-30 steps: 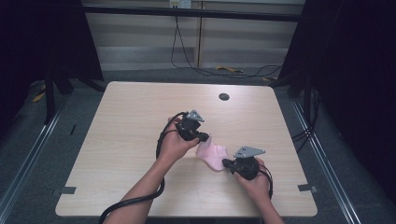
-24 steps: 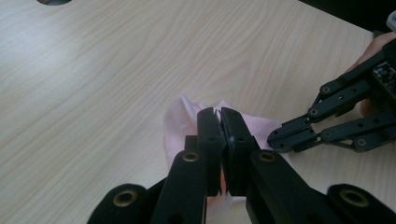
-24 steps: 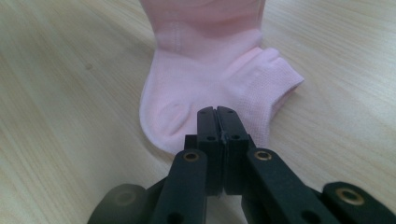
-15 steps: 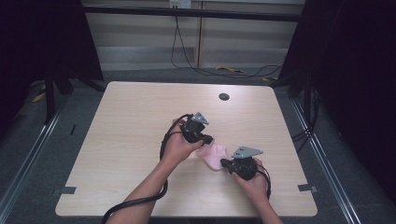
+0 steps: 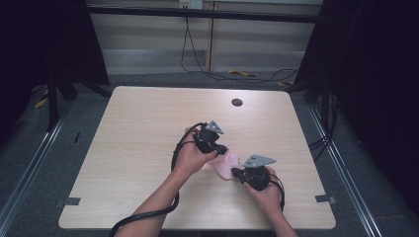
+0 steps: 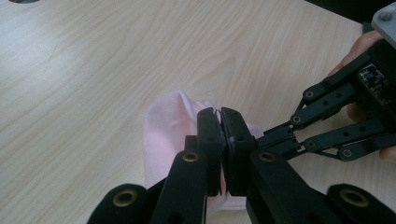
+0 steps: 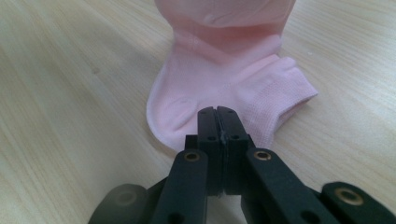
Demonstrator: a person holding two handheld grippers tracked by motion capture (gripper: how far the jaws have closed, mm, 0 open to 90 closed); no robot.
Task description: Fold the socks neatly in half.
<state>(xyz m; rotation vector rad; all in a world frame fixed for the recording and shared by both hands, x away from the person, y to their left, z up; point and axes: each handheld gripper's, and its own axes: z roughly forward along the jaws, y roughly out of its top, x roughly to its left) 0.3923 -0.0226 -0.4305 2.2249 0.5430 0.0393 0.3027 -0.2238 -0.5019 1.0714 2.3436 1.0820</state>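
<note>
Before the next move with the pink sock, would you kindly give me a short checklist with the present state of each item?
1. Left gripper shut on the pink sock: ok.
2. Right gripper shut on the sock's edge: ok, jaws closed, fabric seems pinched.
3. Sock resting on the table: ok.
4. Grippers apart from each other: ok, close but separate.
5. Sock free of folds: not ok, bunched at the left gripper.

The pink sock (image 7: 224, 79) runs off the top edge of the right gripper view — its far end is cut away. In the high view the left hand-held gripper (image 5: 221, 149) covers part of it, and the fabric's fold is too small to read.
</note>
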